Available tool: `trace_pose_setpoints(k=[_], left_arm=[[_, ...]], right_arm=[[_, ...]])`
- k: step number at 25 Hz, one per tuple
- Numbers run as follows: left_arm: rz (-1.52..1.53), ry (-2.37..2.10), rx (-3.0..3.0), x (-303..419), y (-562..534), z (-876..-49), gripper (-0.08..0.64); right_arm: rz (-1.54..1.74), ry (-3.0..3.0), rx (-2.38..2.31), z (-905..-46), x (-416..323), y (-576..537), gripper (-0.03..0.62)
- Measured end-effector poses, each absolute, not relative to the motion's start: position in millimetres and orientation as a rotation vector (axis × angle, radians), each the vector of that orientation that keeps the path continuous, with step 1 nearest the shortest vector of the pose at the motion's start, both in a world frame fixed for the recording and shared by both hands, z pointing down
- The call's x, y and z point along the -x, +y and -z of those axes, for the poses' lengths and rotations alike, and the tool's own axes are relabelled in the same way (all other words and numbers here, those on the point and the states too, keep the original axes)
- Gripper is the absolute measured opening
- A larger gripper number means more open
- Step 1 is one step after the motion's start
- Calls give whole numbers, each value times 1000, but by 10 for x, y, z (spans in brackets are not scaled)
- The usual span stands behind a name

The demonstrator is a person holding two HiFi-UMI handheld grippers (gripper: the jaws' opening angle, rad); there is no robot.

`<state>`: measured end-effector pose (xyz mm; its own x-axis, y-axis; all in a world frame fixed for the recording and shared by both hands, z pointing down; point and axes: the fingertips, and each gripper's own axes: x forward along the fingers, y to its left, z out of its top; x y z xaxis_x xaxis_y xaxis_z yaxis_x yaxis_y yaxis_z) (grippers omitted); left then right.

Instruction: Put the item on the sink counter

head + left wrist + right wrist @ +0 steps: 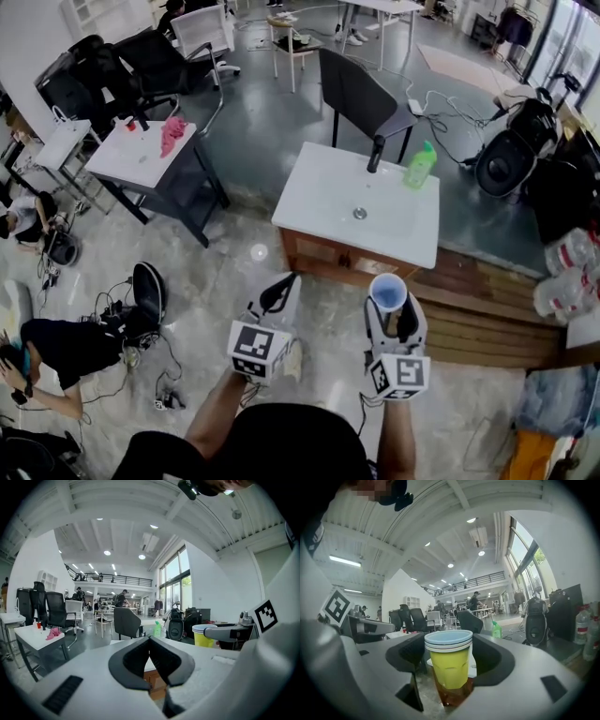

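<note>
Pointing side by side at the white sink bench (pixel 319 202): the right gripper (pixel 388 309), held level, clamps a yellow plastic cup with pale-blue rim (pixel 387 291); the left gripper (pixel 281 292), tipped slightly down, has jaws together, empty.

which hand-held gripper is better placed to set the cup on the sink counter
Right. The right hand-held gripper grips the yellow cup upright, with the sink counter ahead; the left hand-held gripper is shut and empty.
</note>
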<state>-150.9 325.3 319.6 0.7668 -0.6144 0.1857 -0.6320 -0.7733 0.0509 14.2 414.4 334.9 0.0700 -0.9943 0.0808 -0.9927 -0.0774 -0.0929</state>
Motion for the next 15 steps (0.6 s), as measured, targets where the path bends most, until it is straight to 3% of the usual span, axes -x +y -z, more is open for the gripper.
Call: trace_pose_setpoints(k=[15], left_arm=[[-253,-1011,-2820,1614,1894,-3352,1]], right_arm=[[205,2151,2280,-3439,-31,2752,318]])
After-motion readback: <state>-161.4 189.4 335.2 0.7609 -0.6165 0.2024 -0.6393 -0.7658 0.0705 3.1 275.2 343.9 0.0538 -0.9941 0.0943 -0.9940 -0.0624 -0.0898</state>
